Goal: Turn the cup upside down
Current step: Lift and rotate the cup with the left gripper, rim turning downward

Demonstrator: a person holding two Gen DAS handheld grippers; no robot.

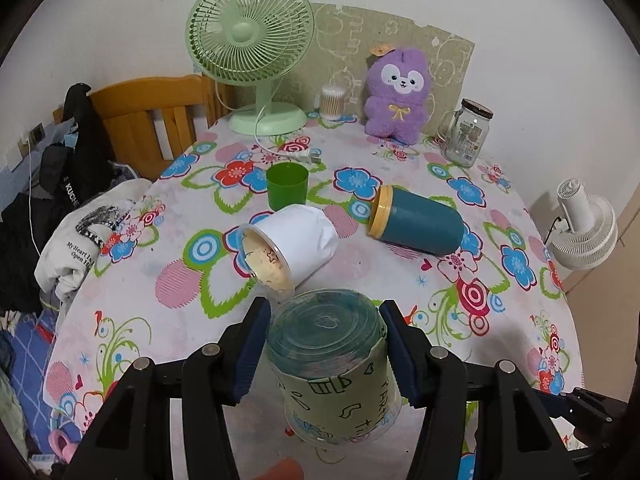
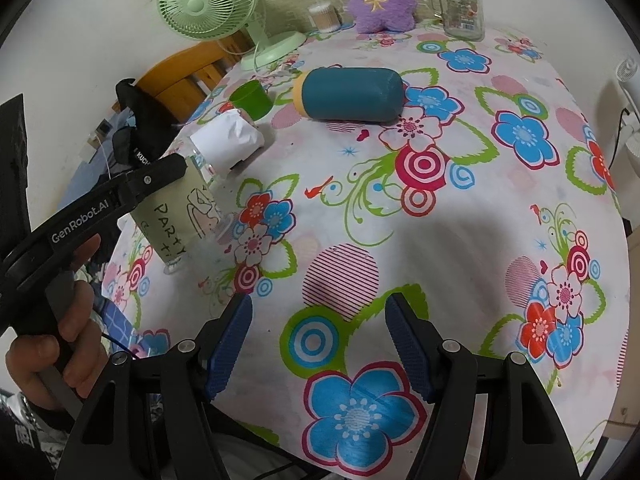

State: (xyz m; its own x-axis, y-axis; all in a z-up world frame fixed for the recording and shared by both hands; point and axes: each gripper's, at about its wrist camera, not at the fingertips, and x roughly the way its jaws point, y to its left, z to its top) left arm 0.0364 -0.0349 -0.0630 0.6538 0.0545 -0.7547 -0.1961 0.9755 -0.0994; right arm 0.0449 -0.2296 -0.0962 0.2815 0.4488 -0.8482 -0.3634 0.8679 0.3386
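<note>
My left gripper (image 1: 326,354) clamps the party cup (image 1: 334,364), base up, rim near the tablecloth (image 1: 400,264), just in front of the white cup (image 1: 292,246). My right gripper (image 2: 318,344) hangs open. Releasing tilted could topple it against that cup.

Even, soft indoor light fills both fisheye views, sharp at the centre, with straight lines bowing and black vignette at the corners, a broad faint shadow on the counter (image 2: 460,232) in the right view, and no strong glare.
</note>
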